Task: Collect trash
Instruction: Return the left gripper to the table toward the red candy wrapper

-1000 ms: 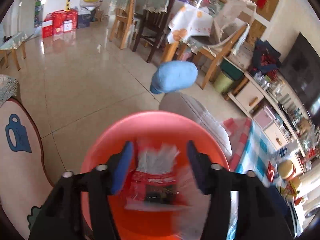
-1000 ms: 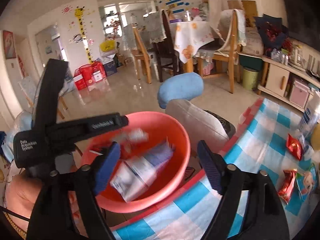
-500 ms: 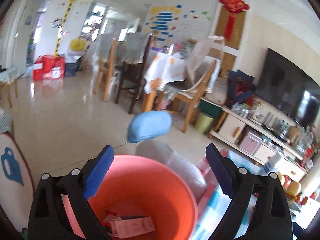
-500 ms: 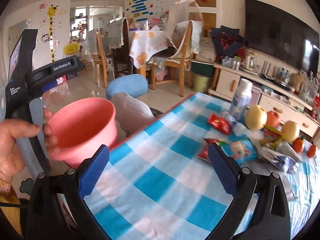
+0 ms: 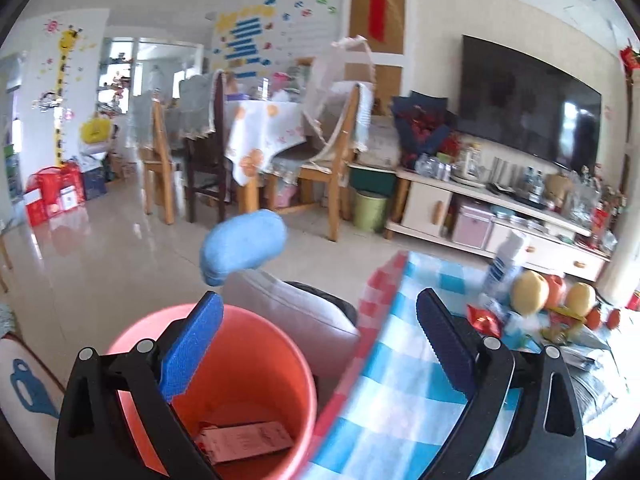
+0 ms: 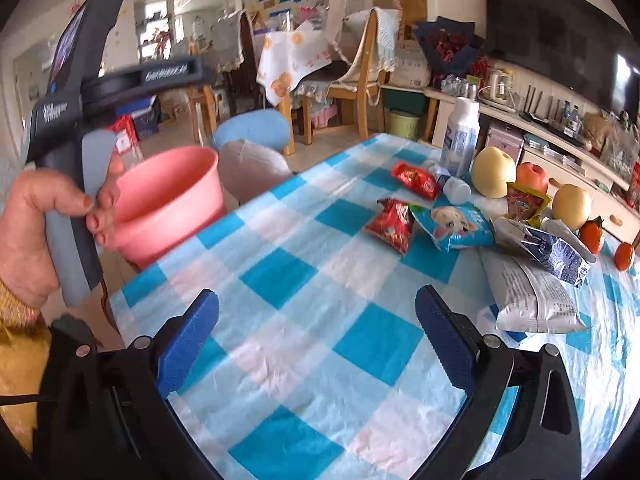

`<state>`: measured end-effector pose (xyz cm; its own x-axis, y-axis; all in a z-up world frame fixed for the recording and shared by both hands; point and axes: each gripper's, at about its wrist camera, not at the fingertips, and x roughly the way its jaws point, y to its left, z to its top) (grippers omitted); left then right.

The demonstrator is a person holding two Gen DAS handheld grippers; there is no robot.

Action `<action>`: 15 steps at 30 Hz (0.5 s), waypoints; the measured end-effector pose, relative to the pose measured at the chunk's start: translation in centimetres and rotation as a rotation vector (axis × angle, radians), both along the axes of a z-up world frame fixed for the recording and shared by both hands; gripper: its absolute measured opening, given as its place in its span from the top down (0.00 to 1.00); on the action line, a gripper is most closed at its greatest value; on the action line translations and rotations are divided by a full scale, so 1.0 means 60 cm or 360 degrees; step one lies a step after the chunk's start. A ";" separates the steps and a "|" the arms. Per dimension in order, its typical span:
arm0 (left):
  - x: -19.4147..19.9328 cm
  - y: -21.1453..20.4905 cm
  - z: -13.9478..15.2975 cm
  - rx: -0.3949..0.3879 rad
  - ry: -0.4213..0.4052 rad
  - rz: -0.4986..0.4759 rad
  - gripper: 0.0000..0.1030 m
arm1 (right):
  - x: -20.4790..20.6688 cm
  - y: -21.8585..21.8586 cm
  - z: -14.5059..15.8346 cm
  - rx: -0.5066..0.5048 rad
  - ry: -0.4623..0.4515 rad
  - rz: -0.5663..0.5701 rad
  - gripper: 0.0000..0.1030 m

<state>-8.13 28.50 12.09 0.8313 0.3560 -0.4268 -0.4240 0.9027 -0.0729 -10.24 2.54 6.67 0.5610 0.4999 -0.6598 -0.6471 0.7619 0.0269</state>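
Two grippers appear, both with jaws spread wide and nothing between the pads. Nearest, the right gripper (image 6: 318, 336) hovers over bare checked cloth at the near edge of the table (image 6: 280, 272), touching nothing. Ahead of it and to its right lies the trash: a white foil bag (image 6: 532, 296) near the right edge, its long axis running roughly away from the camera; beyond that, a crumpled blue-and-white carton (image 6: 552, 246), a blue cartoon-print pouch (image 6: 456, 224) and a red snack wrapper (image 6: 392, 224), the last lying lengthwise toward the gripper. Farther still, another red wrapper (image 6: 416, 180) rests beside a tipped small bottle (image 6: 450, 184), with fruit and a tall white bottle (image 6: 460, 136) toward the far edge. The right gripper is judged the nearer to this litter, so the coming reach runs forward and rightward. Off the table's left edge, the left gripper (image 5: 320, 348) hangs above the pink bin (image 6: 168, 204). A flat red-and-white packet (image 5: 248, 440), probably a carton, already lies on the bin's floor.
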 end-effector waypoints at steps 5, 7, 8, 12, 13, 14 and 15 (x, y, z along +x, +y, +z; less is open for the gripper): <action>0.015 -0.033 -0.014 0.0010 0.0053 -0.0109 0.07 | -0.014 -0.006 0.000 -0.0052 -0.0048 0.0072 0.04; 0.021 -0.047 -0.016 0.0029 0.0066 -0.0141 0.07 | -0.019 -0.010 0.001 -0.0071 -0.0074 0.0087 0.04; 0.024 -0.053 -0.018 0.0033 0.0075 -0.0157 0.07 | -0.021 -0.014 0.001 -0.0080 -0.0084 0.0094 0.04; 0.035 -0.079 -0.023 0.0061 0.0102 -0.0219 0.07 | -0.015 -0.037 0.003 -0.0069 -0.0079 0.0058 0.04; 0.038 -0.085 -0.023 0.0065 0.0106 -0.0231 0.07 | -0.011 -0.044 0.005 -0.0058 -0.0068 0.0042 0.04; 0.041 -0.089 -0.024 0.0063 0.0110 -0.0249 0.07 | -0.007 -0.051 0.007 -0.0041 -0.0054 0.0022 0.04; 0.044 -0.093 -0.026 0.0059 0.0115 -0.0268 0.07 | -0.003 -0.059 0.009 -0.0022 -0.0041 0.0002 0.04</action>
<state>-5.49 22.91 10.52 0.8483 0.2309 -0.4765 -0.2694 0.9629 -0.0130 -10.41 -0.97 7.20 0.5773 0.4918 -0.6518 -0.6487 0.7611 -0.0002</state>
